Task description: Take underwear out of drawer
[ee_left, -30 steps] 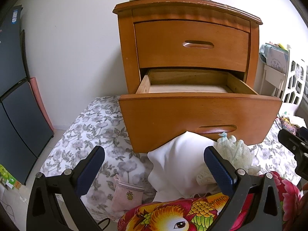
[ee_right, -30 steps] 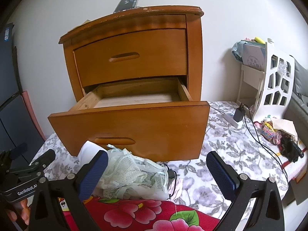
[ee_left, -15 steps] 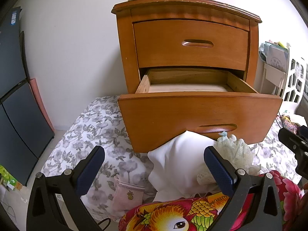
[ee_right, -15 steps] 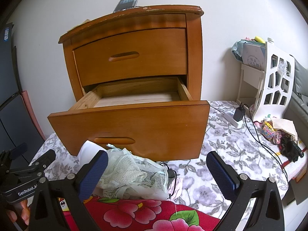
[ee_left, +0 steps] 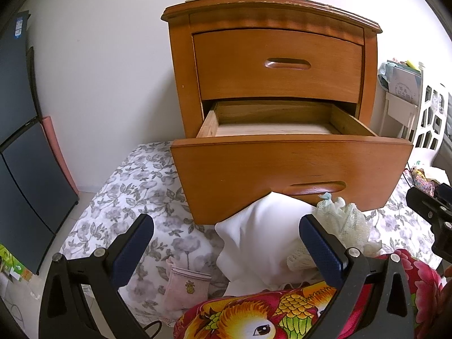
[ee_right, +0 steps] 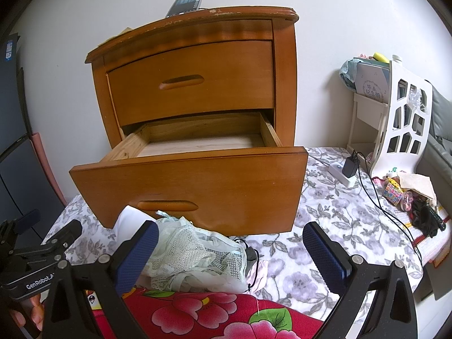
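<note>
My left hand-held gripper [ee_left: 226, 238] is spread wide with nothing between its blue pads [ee_left: 132, 250]; it hangs in front of the lower drawer [ee_left: 291, 175], touching nothing. My right hand-held gripper [ee_right: 230, 250] is just as wide apart and empty; its left pad [ee_right: 137, 257] stands in front of the lace underwear [ee_right: 192, 257], and I cannot tell whether it brushes the cloth.

The underwear lies out of the drawer, heaped on the floral bedspread [ee_right: 325, 217] just below the drawer's front; pale green lace and mesh in the right view, and beside it a white cloth [ee_left: 265, 240] bunched against the drawer front [ee_right: 192, 186]. The drawer is pulled well out and what I see of its floor is bare wood; its front corners are hidden behind the front panel. The upper drawer [ee_left: 278, 65] above it is closed.

A red flowered fabric [ee_right: 209, 313] is cut off along the bottom edge below the drawer, and it covers the near side of the heap; a small pink pouch [ee_left: 186, 285] lies on the bedspread to the left of the white cloth. In the right view my left hand-held gripper shows at the lower left, with fingertips [ee_right: 34, 308] partly in sight.

A phone [ee_right: 186, 2] leans on top of the nightstand [ee_right: 284, 84]; right of the nightstand a charger [ee_right: 350, 166] sits in a power strip, and past it stands a white rack [ee_right: 406, 115]; left of the nightstand are dark panels [ee_left: 25, 175] against the white wall.
</note>
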The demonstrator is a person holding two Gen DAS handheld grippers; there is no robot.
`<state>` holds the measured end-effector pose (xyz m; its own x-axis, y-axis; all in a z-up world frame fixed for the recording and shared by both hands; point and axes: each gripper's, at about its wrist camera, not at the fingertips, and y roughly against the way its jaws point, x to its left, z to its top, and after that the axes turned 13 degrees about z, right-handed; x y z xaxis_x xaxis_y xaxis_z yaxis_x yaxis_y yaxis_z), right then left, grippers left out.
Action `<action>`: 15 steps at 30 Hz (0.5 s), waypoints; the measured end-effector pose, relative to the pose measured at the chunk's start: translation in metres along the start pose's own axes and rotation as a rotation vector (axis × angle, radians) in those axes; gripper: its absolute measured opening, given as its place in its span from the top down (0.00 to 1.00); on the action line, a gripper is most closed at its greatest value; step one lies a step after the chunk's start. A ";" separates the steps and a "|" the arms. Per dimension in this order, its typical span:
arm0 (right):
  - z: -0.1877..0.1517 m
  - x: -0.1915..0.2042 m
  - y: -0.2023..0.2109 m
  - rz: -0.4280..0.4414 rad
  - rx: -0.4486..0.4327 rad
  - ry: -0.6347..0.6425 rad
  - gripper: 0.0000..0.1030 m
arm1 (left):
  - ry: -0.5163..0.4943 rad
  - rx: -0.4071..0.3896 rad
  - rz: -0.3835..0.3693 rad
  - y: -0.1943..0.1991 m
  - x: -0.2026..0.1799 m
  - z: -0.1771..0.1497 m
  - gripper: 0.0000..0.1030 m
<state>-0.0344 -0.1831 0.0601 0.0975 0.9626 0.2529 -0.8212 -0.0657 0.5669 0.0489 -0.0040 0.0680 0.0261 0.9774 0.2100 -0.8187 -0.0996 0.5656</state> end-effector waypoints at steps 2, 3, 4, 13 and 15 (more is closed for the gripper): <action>0.000 0.000 0.000 0.000 0.000 0.000 0.00 | 0.000 0.001 0.000 0.000 0.000 0.000 0.00; 0.000 0.000 0.000 0.000 0.000 0.000 0.00 | -0.001 0.001 -0.002 0.000 0.000 0.000 0.00; 0.000 0.000 0.000 0.000 0.000 0.000 0.00 | -0.002 0.001 -0.001 0.000 0.000 0.000 0.00; -0.002 -0.001 0.000 -0.001 0.000 -0.003 0.00 | -0.001 0.001 0.001 0.001 0.000 0.000 0.00; -0.001 -0.001 0.000 0.000 0.000 -0.002 0.00 | -0.001 0.002 0.002 0.001 0.000 0.000 0.00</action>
<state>-0.0349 -0.1835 0.0592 0.0990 0.9620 0.2543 -0.8209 -0.0654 0.5672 0.0483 -0.0038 0.0682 0.0248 0.9770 0.2118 -0.8174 -0.1022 0.5669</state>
